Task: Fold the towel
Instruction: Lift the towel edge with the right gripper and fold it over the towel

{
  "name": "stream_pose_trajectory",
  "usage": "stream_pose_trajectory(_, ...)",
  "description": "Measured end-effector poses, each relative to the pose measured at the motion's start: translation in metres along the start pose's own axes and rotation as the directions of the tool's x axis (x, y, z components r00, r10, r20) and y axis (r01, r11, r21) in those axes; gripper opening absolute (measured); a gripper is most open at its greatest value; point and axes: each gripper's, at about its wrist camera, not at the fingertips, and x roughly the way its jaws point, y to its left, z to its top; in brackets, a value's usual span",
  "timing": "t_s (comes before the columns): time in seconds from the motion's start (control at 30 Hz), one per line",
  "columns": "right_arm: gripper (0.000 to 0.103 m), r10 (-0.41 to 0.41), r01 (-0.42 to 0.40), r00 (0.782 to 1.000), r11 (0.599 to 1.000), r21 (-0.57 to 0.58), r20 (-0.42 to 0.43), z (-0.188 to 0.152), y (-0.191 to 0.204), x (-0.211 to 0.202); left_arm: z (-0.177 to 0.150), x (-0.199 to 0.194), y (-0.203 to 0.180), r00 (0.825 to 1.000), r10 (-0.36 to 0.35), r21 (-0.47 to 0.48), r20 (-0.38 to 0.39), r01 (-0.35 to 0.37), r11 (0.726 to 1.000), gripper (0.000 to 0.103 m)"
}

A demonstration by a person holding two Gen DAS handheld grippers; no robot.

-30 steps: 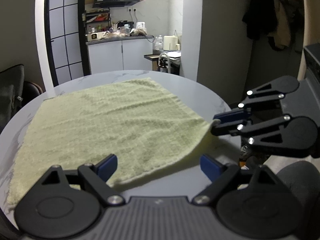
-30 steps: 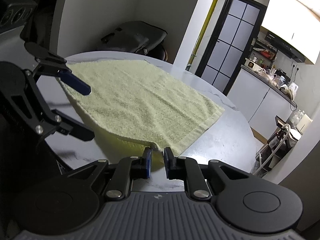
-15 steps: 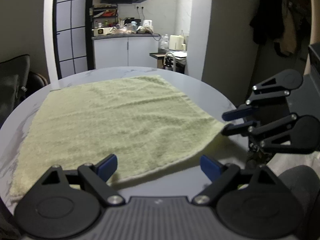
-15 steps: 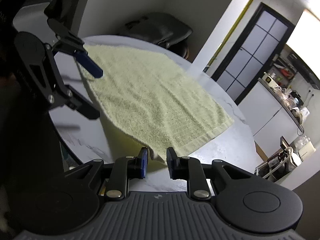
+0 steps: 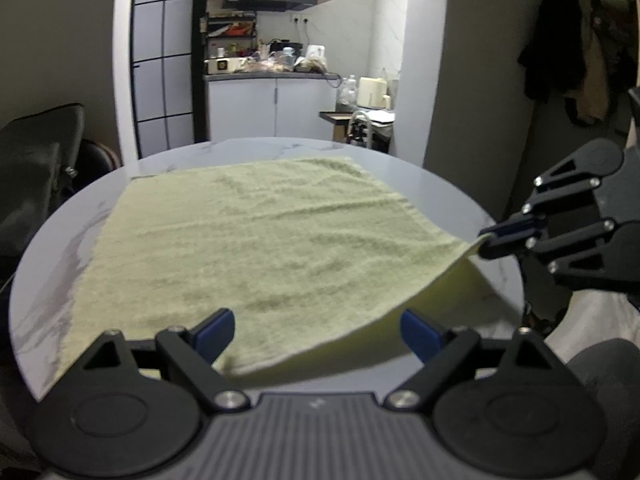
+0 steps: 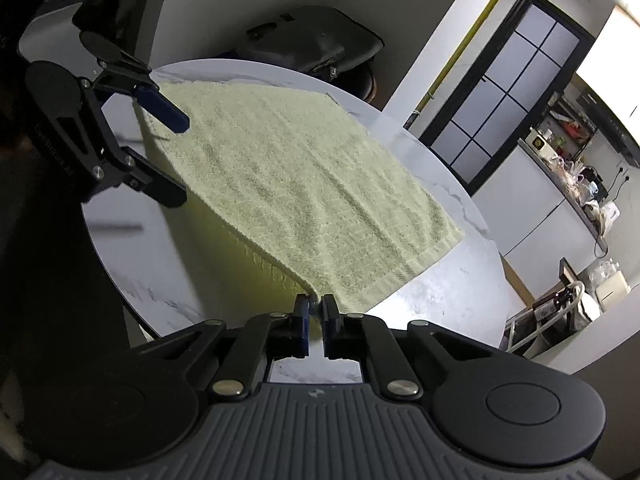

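A pale green towel (image 5: 260, 248) lies spread on a round white marble table (image 5: 52, 264). My right gripper (image 6: 315, 308) is shut on the towel's (image 6: 304, 184) near right corner, holding it just above the tabletop, so the near edge hangs raised with shadow under it. In the left wrist view the right gripper (image 5: 486, 243) pinches that corner at the right. My left gripper (image 5: 316, 330) stands wide open at the towel's near edge. In the right wrist view the left gripper (image 6: 176, 158) has one finger above and one below the edge at the near left corner, without pressing.
A dark chair with a bag (image 5: 36, 168) stands beyond the table's left side. Behind are a kitchen counter (image 5: 272, 76) with clutter, a small trolley (image 5: 364, 128) and dark coats (image 5: 576, 48) on the right wall. The table's rim (image 6: 452, 312) lies close under the right gripper.
The right gripper's jaws closed onto the towel corner and the corner rose off the table, lifting the near edge. The left gripper slid sideways along that edge, still open.
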Motion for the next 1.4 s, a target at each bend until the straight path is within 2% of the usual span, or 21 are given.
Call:
stream_pose_trajectory(0.17,0.007,-0.013,0.013,1.000,1.000,-0.016,0.002,0.006,0.000,0.000,-0.003,-0.002,0.013,0.999,0.032,-0.024,-0.022,-0.033,0.999,0.093)
stream_pose_trajectory(0.37,0.006,-0.065,0.065,0.998,0.997,-0.032,0.026,0.015,-0.002,-0.007,-0.002,-0.006,0.035,0.998,0.053,-0.052,-0.014,-0.054,0.997,0.093)
stream_pose_trajectory(0.7,0.006,-0.087,0.087,0.996,0.996,-0.021,0.025,0.024,-0.003,-0.016,-0.004,-0.007,0.063,1.000,0.003,-0.121,-0.013,-0.005,0.993,0.093)
stream_pose_trajectory(1.0,0.006,-0.130,0.131,0.991,0.991,-0.028,0.025,0.038,-0.007,-0.023,-0.001,-0.025,0.096,1.000,0.027,-0.150,0.016,-0.024,0.988,0.094)
stream_pose_trajectory(1.4,0.006,-0.172,0.174,0.985,0.981,-0.082,0.032,0.071,-0.010,-0.021,-0.011,-0.019,0.104,0.999,-0.035,-0.134,-0.006,0.034,0.990,0.094)
